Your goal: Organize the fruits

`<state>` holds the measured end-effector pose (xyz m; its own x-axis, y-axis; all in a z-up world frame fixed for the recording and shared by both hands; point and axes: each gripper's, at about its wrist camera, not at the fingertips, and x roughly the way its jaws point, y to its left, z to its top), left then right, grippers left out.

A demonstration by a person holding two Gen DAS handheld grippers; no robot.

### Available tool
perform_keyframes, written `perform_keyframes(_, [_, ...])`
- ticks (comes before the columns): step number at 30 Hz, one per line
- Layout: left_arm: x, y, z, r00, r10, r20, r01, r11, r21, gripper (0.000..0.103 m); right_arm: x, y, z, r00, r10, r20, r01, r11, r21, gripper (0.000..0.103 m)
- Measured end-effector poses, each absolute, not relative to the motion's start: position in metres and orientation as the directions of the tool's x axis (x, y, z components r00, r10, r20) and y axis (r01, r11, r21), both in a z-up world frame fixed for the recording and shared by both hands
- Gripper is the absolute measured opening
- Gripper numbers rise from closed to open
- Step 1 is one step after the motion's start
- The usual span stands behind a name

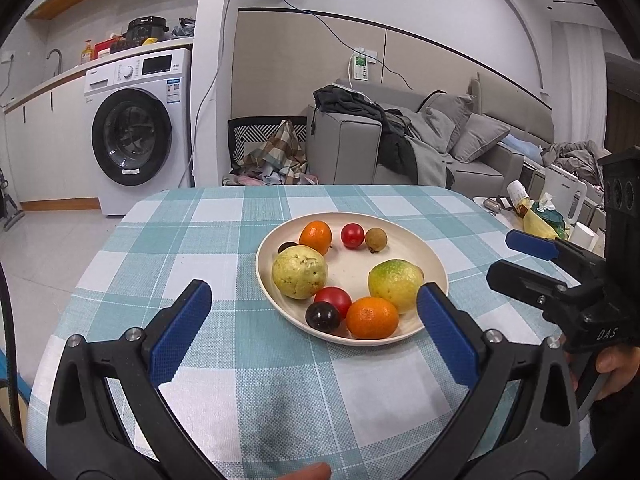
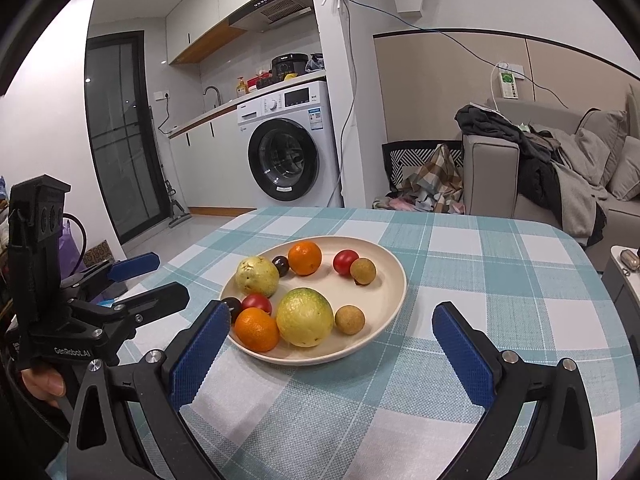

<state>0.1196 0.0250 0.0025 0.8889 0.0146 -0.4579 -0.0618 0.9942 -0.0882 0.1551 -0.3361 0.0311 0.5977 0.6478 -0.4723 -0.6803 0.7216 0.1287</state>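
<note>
Blue pads stand wide apart on my left hand-held gripper (image 1: pixel 314 300), holding nothing, hovering over the checked cloth of the surface (image 1: pixel 200 240) with the plate (image 1: pixel 434 268) just ahead. My right hand-held gripper (image 2: pixel 330 324) is spread the same way, empty, its left pad close to the plate's near rim. On the plate I see two oranges (image 2: pixel 257 329) (image 2: pixel 305 258), a green-yellow lemon (image 2: pixel 305 317), a pale guava (image 2: pixel 257 276), two red tomatoes (image 2: pixel 256 303) (image 2: pixel 346 261), two brown longans (image 2: pixel 349 319) (image 2: pixel 363 271) and two dark plums (image 2: pixel 231 306) (image 2: pixel 281 265). The near orange touches the lemon. Beyond the surface stand a washer (image 2: pixel 290 152) and a sofa (image 1: pixel 400 148).
</note>
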Motion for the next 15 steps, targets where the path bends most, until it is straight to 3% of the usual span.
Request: perform_keyframes(15, [0.1196,0.0247,0.0021,0.89,0.015,-0.456,-0.061,0.994,-0.086,0.102,0.1542,-0.336,0.0317,0.598,0.649,-0.471,-0.682,0.72,0.128,0.103])
